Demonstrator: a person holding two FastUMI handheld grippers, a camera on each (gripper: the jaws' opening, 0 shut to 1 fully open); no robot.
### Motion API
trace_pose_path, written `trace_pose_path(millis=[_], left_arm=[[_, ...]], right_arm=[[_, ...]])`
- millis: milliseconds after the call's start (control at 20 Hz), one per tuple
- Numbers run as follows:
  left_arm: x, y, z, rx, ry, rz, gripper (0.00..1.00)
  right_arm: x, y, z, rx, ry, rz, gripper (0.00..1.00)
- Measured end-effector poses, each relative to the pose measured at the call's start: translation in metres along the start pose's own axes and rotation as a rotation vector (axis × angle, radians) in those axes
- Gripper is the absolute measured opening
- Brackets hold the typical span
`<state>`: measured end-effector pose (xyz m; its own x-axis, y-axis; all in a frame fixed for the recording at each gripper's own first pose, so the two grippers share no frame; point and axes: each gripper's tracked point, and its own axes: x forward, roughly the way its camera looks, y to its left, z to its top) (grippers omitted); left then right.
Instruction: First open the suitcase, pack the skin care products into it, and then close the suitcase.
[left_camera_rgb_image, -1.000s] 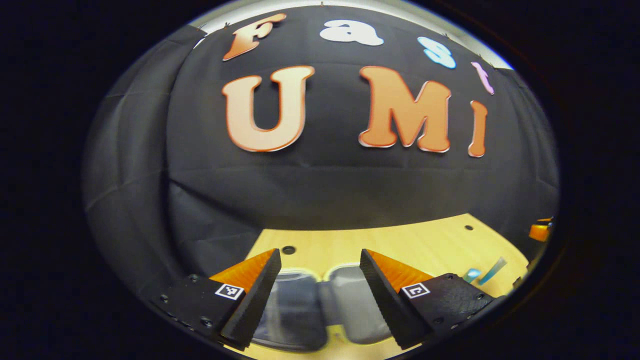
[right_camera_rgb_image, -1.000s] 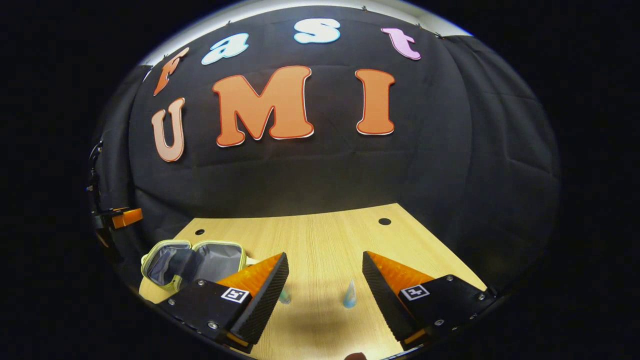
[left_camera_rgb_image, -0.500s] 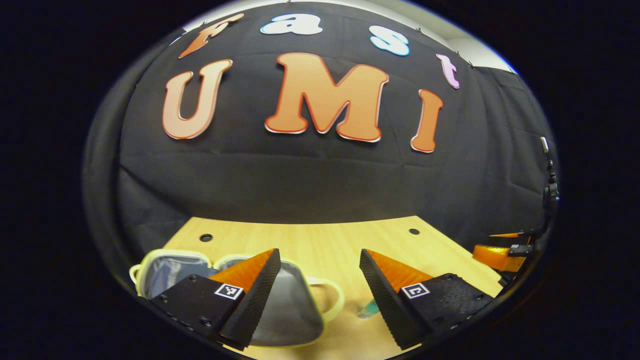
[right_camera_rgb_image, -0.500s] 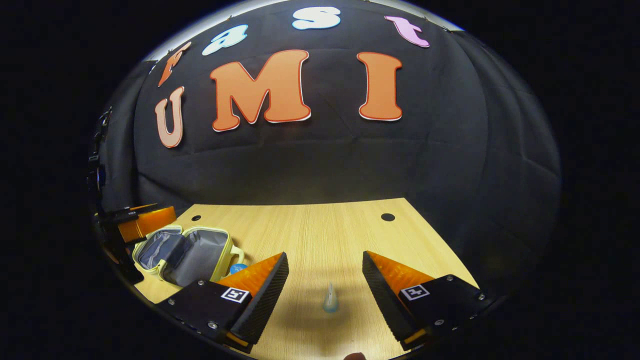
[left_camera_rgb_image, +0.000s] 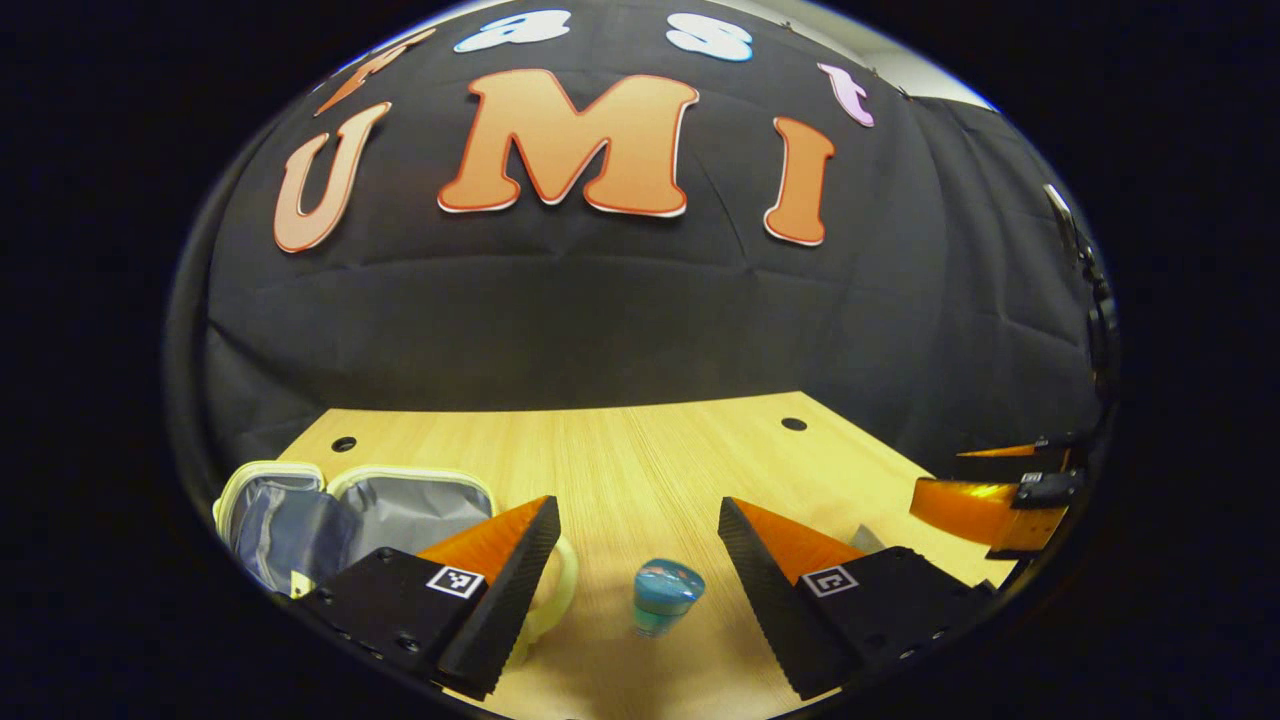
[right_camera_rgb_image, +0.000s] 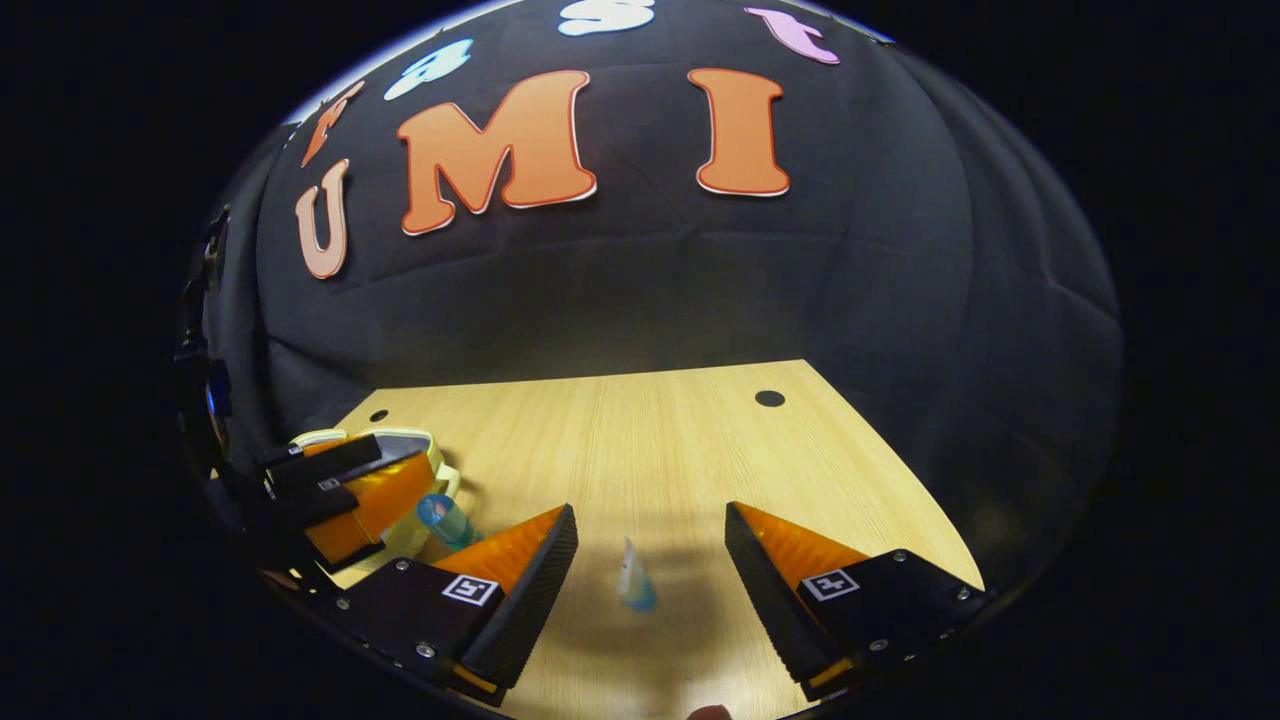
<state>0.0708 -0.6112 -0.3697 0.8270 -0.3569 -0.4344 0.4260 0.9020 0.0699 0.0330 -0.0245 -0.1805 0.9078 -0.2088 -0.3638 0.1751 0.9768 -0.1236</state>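
The small suitcase (left_camera_rgb_image: 390, 505) lies open on the wooden table (left_camera_rgb_image: 640, 450), pale yellow rim, grey lining, at the lower left of the left gripper view. A teal bottle (left_camera_rgb_image: 663, 595) lies on the table just beyond my left gripper (left_camera_rgb_image: 637, 508), which is open and holds nothing. In the right gripper view a small blue-white tube (right_camera_rgb_image: 634, 580) lies in front of my right gripper (right_camera_rgb_image: 650, 512), also open and holding nothing. The left gripper (right_camera_rgb_image: 345, 490) shows there at the left, over the suitcase (right_camera_rgb_image: 425, 440), with the teal bottle (right_camera_rgb_image: 447, 520) beside it.
The table (right_camera_rgb_image: 680, 440) has round holes near its far corners and ends at the black cloth wall. My right gripper (left_camera_rgb_image: 990, 500) shows at the right edge of the left gripper view, above the table's right side.
The left gripper has swung from over the open suitcase to the right, bringing the teal bottle between its fingers' line. The right gripper has tilted down toward the tube. Both stayed open.
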Motion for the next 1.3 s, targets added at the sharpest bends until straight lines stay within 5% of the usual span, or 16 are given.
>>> trace_pose_path(millis=[250,700,900,1050,1300], left_arm=[[0.035,-0.007,-0.050,0.072,0.047,0.028,0.99],[0.049,-0.009,-0.105,0.057,0.114,0.070,0.96],[0.054,-0.003,-0.101,0.065,0.099,0.094,0.73],[0.054,-0.007,-0.099,0.039,0.096,0.077,0.46],[0.041,-0.015,-0.099,0.028,0.178,0.021,0.46]], right_arm=[[0.006,-0.020,-0.016,0.007,0.039,-0.026,0.94],[0.010,-0.036,-0.052,0.025,0.110,-0.045,0.95],[0.008,-0.038,-0.058,0.008,0.130,-0.046,0.95],[0.008,-0.032,-0.058,0.009,0.125,-0.028,0.95],[0.008,-0.001,-0.069,-0.007,0.116,0.054,0.95]])
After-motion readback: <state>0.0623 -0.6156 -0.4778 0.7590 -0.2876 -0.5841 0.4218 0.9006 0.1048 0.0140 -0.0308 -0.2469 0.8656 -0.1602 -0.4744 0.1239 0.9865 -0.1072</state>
